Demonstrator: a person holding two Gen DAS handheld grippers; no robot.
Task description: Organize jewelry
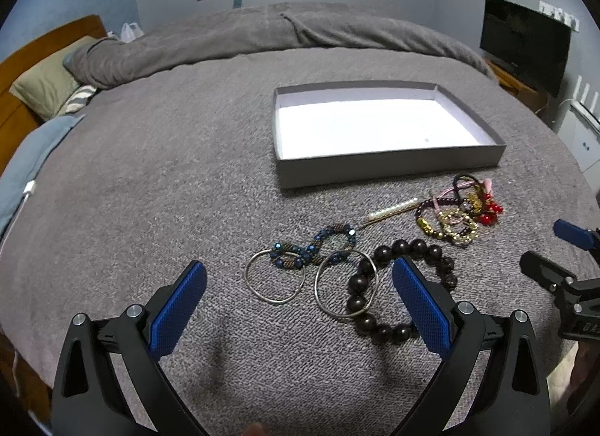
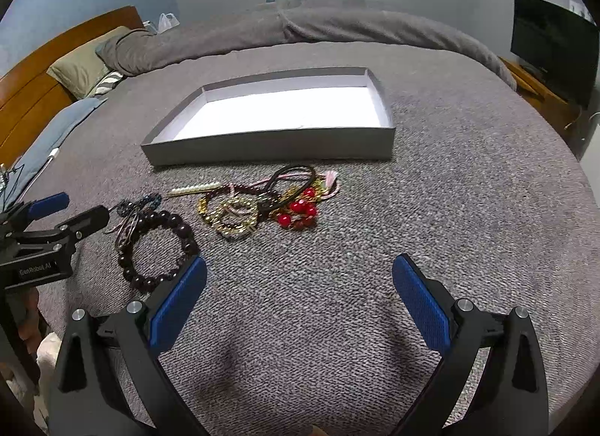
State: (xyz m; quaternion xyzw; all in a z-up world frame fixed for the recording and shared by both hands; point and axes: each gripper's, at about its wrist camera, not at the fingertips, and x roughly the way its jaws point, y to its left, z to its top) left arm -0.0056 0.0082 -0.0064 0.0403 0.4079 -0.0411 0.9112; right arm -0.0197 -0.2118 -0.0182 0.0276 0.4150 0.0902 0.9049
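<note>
A shallow grey box [image 1: 390, 166] with a white floor lies empty on the grey bed cover; it also shows in the right wrist view [image 2: 270, 153]. In front of it lies jewelry: two silver bangles [image 1: 275, 278], a blue beaded bracelet [image 1: 318, 243], a dark wooden bead bracelet [image 1: 397, 286] [image 2: 157, 248], a pearl hair clip [image 1: 392, 210] and a tangled heap of gold, red and black pieces [image 1: 459, 211] [image 2: 262, 203]. My left gripper [image 1: 299, 278] is open just above the bangles. My right gripper [image 2: 299, 274] is open above bare cover, right of the heap.
A folded grey duvet [image 1: 262, 35] and pillows [image 1: 45, 83] lie at the far side of the bed. A dark TV [image 1: 525, 42] stands on a wooden stand at right. A wooden headboard [image 1: 22, 72] is at left.
</note>
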